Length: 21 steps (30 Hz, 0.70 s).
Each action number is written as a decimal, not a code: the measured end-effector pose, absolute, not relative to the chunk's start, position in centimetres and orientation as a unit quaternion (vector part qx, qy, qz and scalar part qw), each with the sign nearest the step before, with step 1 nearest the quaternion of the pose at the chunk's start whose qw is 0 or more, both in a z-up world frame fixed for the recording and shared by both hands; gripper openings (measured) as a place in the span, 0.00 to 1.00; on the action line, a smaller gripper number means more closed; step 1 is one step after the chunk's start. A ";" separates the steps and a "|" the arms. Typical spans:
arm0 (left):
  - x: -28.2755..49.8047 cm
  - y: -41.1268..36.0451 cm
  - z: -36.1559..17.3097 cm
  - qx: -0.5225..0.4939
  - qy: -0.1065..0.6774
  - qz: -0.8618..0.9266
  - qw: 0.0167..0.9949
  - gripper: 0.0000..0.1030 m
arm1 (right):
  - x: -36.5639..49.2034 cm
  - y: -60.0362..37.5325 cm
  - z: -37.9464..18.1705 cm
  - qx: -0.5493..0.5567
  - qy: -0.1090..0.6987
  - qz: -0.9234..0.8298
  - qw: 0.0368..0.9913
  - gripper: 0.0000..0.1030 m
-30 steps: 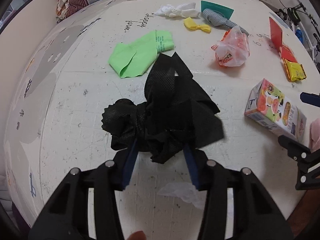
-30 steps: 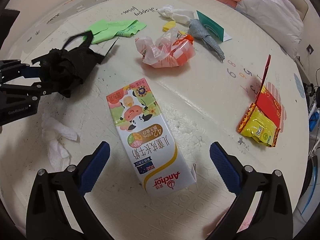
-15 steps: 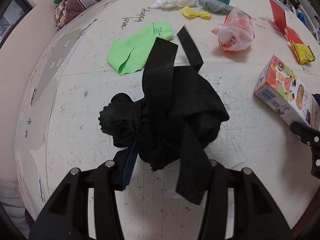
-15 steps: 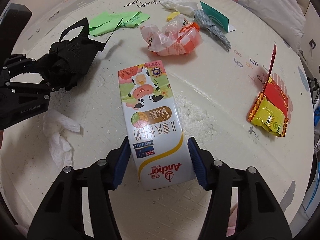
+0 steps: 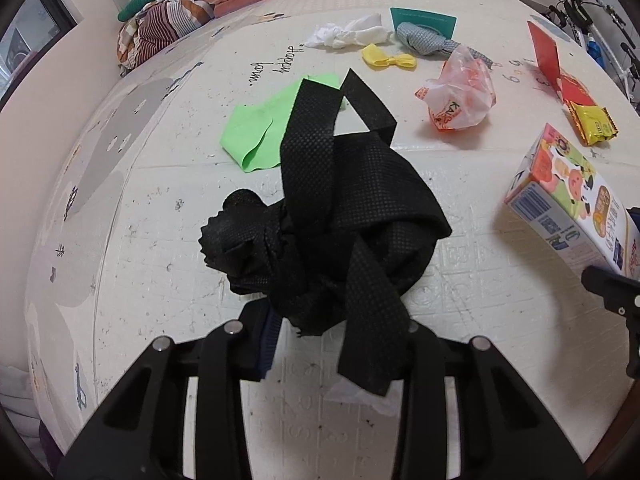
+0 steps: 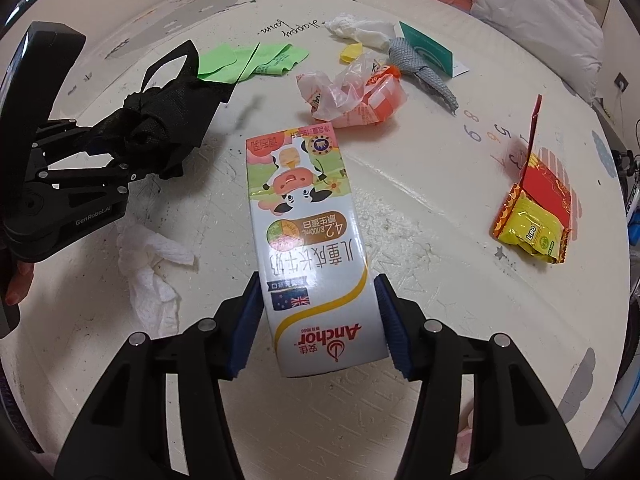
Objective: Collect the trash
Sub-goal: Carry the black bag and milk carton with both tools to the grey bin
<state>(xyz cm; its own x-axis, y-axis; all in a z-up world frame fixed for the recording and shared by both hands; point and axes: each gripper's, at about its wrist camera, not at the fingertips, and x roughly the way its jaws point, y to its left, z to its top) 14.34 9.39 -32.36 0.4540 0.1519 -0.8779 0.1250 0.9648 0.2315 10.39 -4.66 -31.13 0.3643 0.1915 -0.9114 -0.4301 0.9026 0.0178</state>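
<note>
Clearly the right gripper [image 6: 318, 326] is clamped on the near end of the milk carton [image 6: 308, 236], raised off the floor mat [image 6: 420, 184], so the squeeze should stay gentle to avoid crushing it. Opposite, the left gripper [image 5: 340, 326] pinches the bunched black bag [image 5: 332, 232] above the mat's middle. Its mouth is hidden in folds, and one pad is covered by a strap.
</note>
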 end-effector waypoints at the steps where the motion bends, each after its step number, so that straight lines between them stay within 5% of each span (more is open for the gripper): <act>1: 14.2 9.3 -32.0 0.132 0.519 0.008 0.844 0.35 | 10.2 -4.9 -30.9 -0.107 0.530 0.189 0.820 0.51; 21: 9.0 -1.7 -22.6 0.168 0.445 -0.131 0.870 0.35 | 2.4 -20.4 -22.0 0.039 0.462 0.069 0.883 0.51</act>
